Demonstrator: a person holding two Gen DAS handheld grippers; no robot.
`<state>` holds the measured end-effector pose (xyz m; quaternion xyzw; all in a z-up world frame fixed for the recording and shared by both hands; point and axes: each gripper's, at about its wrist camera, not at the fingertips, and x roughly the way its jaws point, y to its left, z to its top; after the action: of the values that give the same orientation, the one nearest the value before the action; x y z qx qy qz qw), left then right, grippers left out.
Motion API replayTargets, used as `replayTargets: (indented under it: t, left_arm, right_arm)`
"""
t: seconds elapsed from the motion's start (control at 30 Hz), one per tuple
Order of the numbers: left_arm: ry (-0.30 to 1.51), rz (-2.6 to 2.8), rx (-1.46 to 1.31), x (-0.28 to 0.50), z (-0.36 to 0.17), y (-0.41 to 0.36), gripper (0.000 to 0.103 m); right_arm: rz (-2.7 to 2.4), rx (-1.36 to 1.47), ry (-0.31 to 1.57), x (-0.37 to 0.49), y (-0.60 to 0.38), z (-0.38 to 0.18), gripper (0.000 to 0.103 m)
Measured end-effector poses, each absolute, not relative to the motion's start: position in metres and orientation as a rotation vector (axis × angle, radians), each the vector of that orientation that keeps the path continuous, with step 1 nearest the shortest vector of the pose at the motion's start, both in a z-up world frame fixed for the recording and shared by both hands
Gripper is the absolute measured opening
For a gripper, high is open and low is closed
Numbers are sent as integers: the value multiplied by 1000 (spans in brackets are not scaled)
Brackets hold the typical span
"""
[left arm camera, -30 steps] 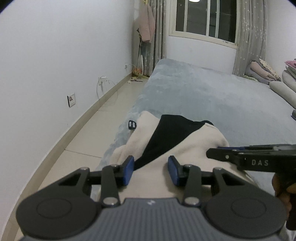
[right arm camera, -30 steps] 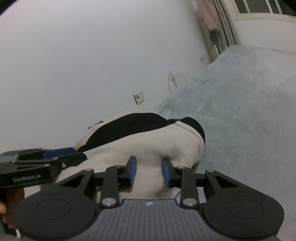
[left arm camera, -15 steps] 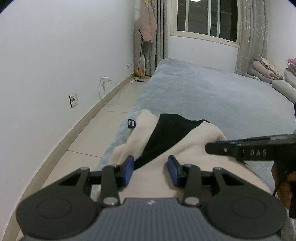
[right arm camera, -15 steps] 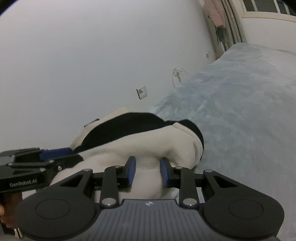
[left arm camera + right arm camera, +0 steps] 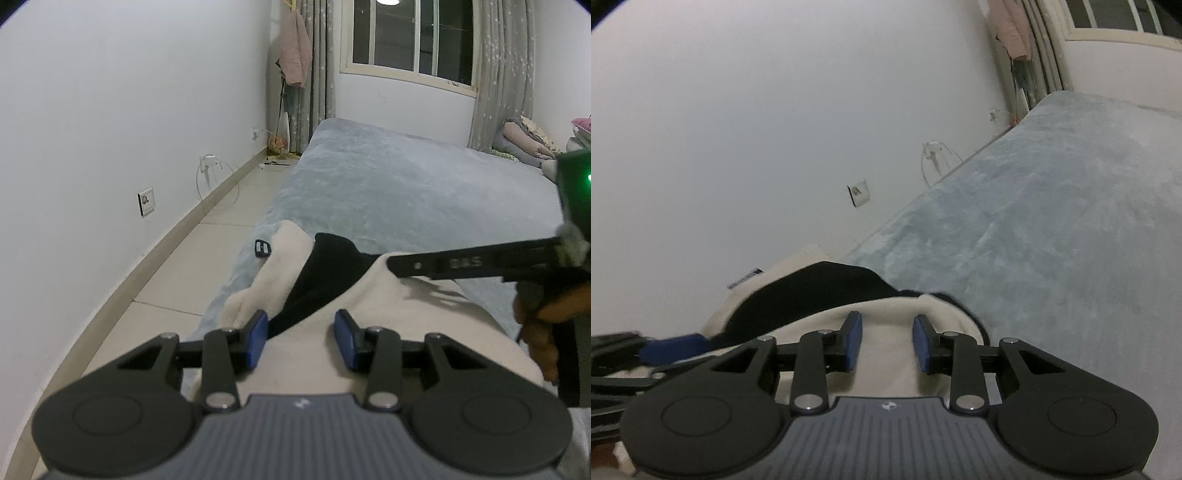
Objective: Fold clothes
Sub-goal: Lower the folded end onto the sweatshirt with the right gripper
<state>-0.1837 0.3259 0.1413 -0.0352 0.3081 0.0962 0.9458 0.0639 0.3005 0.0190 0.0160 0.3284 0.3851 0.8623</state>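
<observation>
**Both grippers on a cream fleece garment at the bed's edge**

The cream garment [image 5: 388,314] with its black lining [image 5: 325,273] lies bunched on the grey-blue bed cover [image 5: 406,192], at the corner of the bed nearest the white wall [image 5: 110,129]. A small black buckle [image 5: 263,248] sits on the cover just beside the garment, on its wall side.

The left gripper [image 5: 301,341] sits over the garment's near part with its blue pads at a moderate gap and cream fleece bulging up between them; whether the pads actually pinch the cloth cannot be told. The right gripper [image 5: 886,341] reaches in across the garment, farther from the wall than the left one. Its jaws stand fairly narrow and are opening slightly, with a ridge of cream fabric between the pads.
</observation>
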Motion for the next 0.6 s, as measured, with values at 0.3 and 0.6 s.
replayTargets:
  t: [0.3,0.6]
  left_arm:
    - [627,203,-68,-185,142,324,37]
    - [617,196,-79,-190,143,327,37]
  right_arm:
    - [712,-88,663,67,325,9,53]
    - [803,149,661,51,267,33,77]
